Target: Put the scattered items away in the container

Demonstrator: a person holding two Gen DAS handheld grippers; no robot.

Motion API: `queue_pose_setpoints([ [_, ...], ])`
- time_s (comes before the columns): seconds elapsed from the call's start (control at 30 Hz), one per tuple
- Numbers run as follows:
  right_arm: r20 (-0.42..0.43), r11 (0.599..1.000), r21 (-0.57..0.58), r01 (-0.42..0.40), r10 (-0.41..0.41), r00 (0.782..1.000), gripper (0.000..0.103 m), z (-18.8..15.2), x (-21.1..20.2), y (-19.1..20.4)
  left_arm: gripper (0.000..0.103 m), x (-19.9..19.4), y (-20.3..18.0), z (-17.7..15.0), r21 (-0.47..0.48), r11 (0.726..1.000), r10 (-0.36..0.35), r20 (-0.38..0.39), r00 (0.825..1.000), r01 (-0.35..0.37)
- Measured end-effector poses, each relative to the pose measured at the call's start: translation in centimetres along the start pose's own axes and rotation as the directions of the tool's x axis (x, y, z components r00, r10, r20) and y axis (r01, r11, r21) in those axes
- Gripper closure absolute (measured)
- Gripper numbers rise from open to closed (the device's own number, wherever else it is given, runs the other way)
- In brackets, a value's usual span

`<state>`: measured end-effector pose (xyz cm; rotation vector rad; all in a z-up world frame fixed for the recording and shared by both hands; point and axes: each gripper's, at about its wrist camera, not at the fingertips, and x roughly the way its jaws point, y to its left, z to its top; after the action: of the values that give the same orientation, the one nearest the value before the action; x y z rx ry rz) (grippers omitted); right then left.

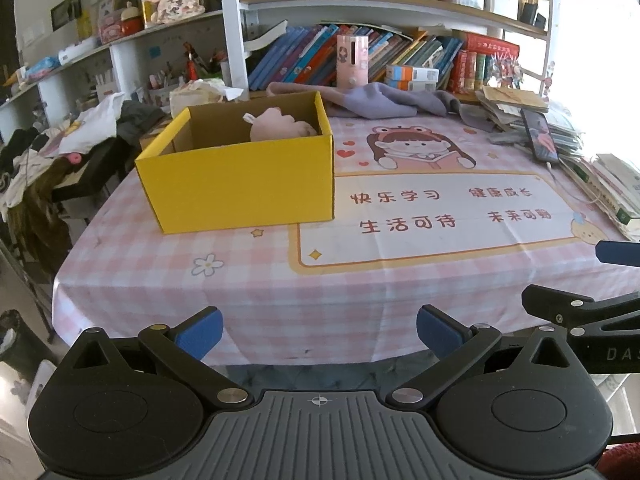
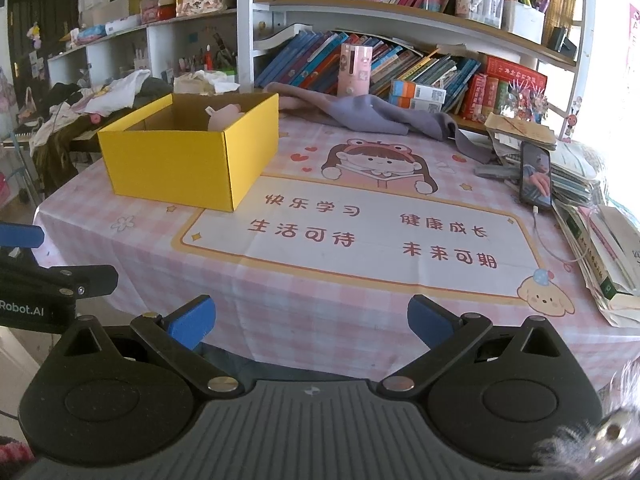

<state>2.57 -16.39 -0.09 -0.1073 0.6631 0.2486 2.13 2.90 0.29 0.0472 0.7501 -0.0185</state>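
A yellow cardboard box (image 1: pixel 240 184) (image 2: pixel 180 164) stands open on the left part of the pink checked tablecloth (image 1: pixel 280 280) (image 2: pixel 320 288). A pale pink soft item (image 1: pixel 280 126) (image 2: pixel 224 118) lies inside it, partly hidden by the wall. A purple-grey cloth (image 1: pixel 384 102) (image 2: pixel 372 114) sprawls at the back of the table. My left gripper (image 1: pixel 320 334) hangs open at the table's near edge, holding nothing. My right gripper (image 2: pixel 312 324) is open too, also at the near edge, empty. Each gripper's side shows at the rim of the other's view.
Stacks of books and papers with a phone (image 1: pixel 540 136) (image 2: pixel 536 176) on top crowd the right side. A pink cylinder (image 1: pixel 352 60) (image 2: pixel 356 70) and small boxes (image 2: pixel 416 94) stand before the bookshelf at the back. Clothes (image 1: pixel 80 132) pile on furniture to the left.
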Motion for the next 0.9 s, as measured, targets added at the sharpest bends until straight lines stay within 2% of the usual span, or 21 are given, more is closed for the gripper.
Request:
queue_pose_setpoints([
  [0.9, -0.021, 1.0, -0.018, -0.012, 0.012, 1.0, 0.0, 0.17, 0.35, 0.33, 0.0, 0.39, -0.08, -0.14, -0.007, 1.0, -0.001, -0.021, 1.0, 0.001],
])
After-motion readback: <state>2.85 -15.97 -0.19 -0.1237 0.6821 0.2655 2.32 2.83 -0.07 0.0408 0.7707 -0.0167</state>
